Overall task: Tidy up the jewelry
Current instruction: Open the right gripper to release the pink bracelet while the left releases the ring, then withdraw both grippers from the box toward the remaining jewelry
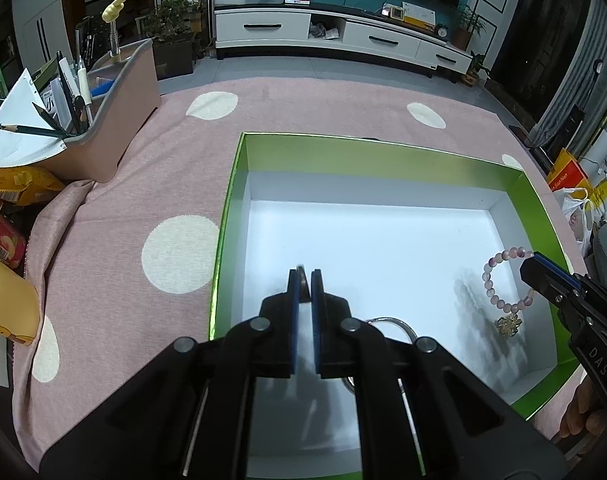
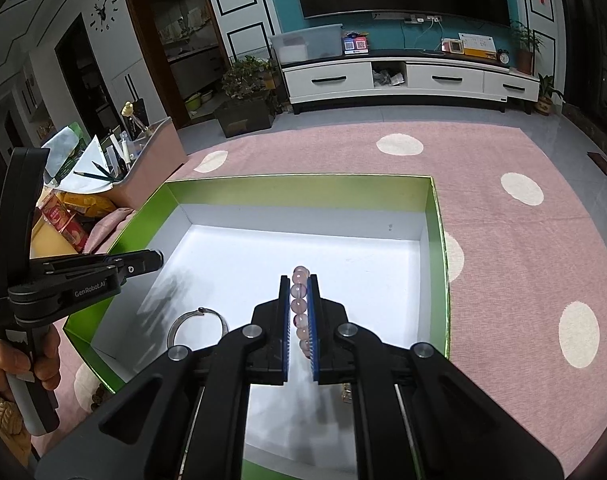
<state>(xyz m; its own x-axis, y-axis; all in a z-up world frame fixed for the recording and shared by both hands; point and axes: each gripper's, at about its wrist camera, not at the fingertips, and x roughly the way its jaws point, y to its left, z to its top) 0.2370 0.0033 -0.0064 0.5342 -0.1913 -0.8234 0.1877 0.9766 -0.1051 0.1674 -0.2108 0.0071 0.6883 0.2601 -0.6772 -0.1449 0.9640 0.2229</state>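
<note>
We take the green-walled box (image 1: 239, 184) as landmark; it lies open on a pink cloth with cream dots (image 1: 175, 152), white floor upward; both grippers hang over its inside.

Left gripper (image 1: 303, 280): jaws nearly together, pinching a small dark item (image 1: 302, 285) between the blue pads; too little of it shows for us to say what it is; tips stand over the box floor toward its near-left part in the left wrist view.

Right gripper (image 2: 298, 292): jaws closed on a bracelet of pale pink beads (image 2: 299, 290); the beads run in a row between the pads, one or two poking past the tips; seen from the left wrist the bracelet (image 1: 499, 276) hangs as a loop from the right gripper (image 1: 537, 260) near the box's right wall, a gold flower charm (image 1: 508, 325) at its lowest point, at or just over the floor; contact we cannot tell.

A silver bangle (image 2: 197, 324) lies on the box floor in the near-left part, beneath the left gripper (image 2: 155, 258).

Outside the box, beyond its far-left corner: a pink desk organiser (image 1: 115, 120) with pencils and pens; snack packets (image 1: 11, 188) beside it.
</note>
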